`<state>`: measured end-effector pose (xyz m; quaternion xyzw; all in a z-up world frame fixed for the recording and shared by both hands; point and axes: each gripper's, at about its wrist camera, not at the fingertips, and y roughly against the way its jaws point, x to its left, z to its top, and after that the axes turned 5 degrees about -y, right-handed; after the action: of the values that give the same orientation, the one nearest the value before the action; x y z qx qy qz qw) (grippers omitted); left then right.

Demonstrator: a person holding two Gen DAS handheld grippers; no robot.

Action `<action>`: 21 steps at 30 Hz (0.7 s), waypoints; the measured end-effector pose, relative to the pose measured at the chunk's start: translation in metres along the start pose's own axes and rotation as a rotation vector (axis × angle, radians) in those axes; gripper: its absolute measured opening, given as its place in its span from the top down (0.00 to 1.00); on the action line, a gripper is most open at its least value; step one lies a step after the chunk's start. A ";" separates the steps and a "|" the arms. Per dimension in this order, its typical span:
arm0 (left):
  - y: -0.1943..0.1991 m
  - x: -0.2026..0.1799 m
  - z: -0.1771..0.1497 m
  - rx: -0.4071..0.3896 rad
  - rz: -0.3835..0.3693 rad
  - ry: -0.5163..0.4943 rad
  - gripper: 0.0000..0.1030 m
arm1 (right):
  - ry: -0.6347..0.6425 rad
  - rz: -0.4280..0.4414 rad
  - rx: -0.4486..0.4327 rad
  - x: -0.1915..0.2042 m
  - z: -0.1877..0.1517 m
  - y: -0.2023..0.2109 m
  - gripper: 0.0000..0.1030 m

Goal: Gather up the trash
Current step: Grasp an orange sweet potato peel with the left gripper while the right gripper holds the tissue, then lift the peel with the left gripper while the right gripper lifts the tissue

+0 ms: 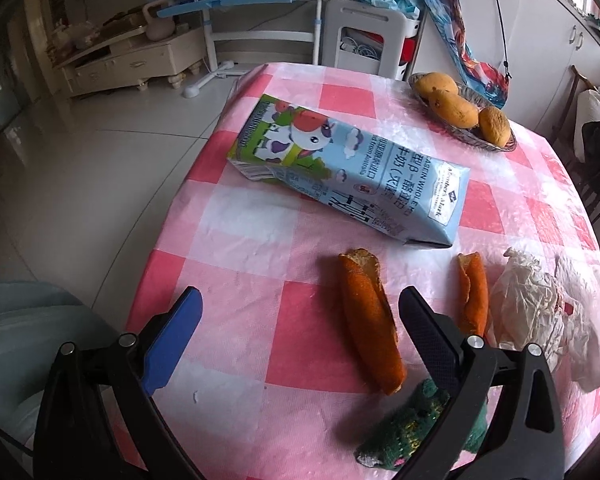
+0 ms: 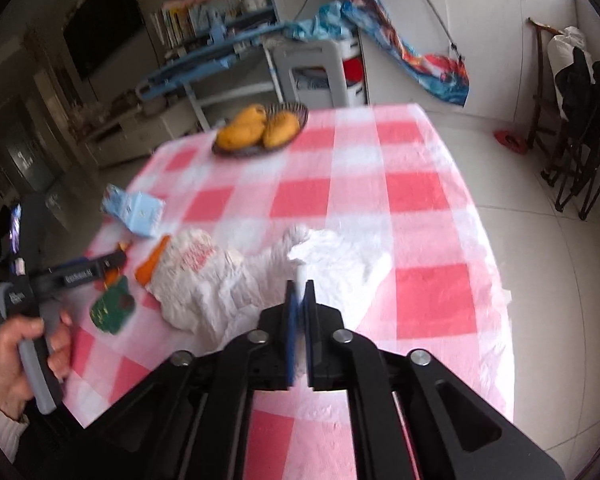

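My left gripper (image 1: pixel 300 304) is open and empty, low over the pink checked table (image 1: pixel 236 216). A long orange peel (image 1: pixel 370 320) lies between its fingers, nearer the right one. A second orange peel (image 1: pixel 474 296) lies just right of it. A blue milk carton (image 1: pixel 340 168) lies on its side behind them. A white plastic bag (image 1: pixel 532 304) is crumpled at the right. My right gripper (image 2: pixel 299 282) is shut on an edge of the white plastic bag (image 2: pixel 220 284). The left gripper (image 2: pixel 112 260) shows at the left of the right wrist view.
A green knitted cloth (image 1: pixel 416 420) lies under my left gripper's right finger. A dish of mangoes (image 1: pixel 460 108) stands at the far side of the table. A pale chair (image 1: pixel 20 344) is at the table's left edge. A folding chair (image 2: pixel 580 128) stands on the floor at right.
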<state>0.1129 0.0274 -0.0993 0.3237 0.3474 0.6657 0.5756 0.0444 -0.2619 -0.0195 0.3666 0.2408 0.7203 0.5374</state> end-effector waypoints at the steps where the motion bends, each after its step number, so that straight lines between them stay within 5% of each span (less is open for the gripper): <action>1: -0.001 -0.002 0.000 0.001 0.002 -0.009 0.10 | 0.005 -0.005 0.001 0.001 -0.001 -0.001 0.58; 2: -0.002 -0.003 0.000 0.002 0.008 -0.017 0.13 | 0.009 -0.012 -0.011 0.002 -0.002 -0.001 0.41; 7: -0.001 -0.008 0.003 -0.016 0.009 -0.059 0.38 | 0.104 -0.066 0.021 0.017 -0.006 -0.015 0.38; 12: 0.003 -0.007 0.005 -0.008 -0.058 -0.076 0.80 | 0.161 -0.123 0.088 0.022 -0.016 -0.036 0.39; 14: 0.005 -0.005 0.005 -0.004 -0.072 -0.071 0.84 | 0.179 -0.137 0.080 0.023 -0.017 -0.036 0.49; 18: 0.018 0.002 0.005 -0.047 -0.083 -0.056 0.85 | 0.162 -0.145 0.072 0.017 -0.013 -0.033 0.93; 21: 0.032 0.011 0.005 -0.099 -0.101 -0.025 0.85 | 0.113 -0.126 0.042 0.010 -0.010 -0.027 0.94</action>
<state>0.0980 0.0361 -0.0697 0.2854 0.3228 0.6481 0.6280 0.0510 -0.2433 -0.0425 0.3207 0.3085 0.6994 0.5592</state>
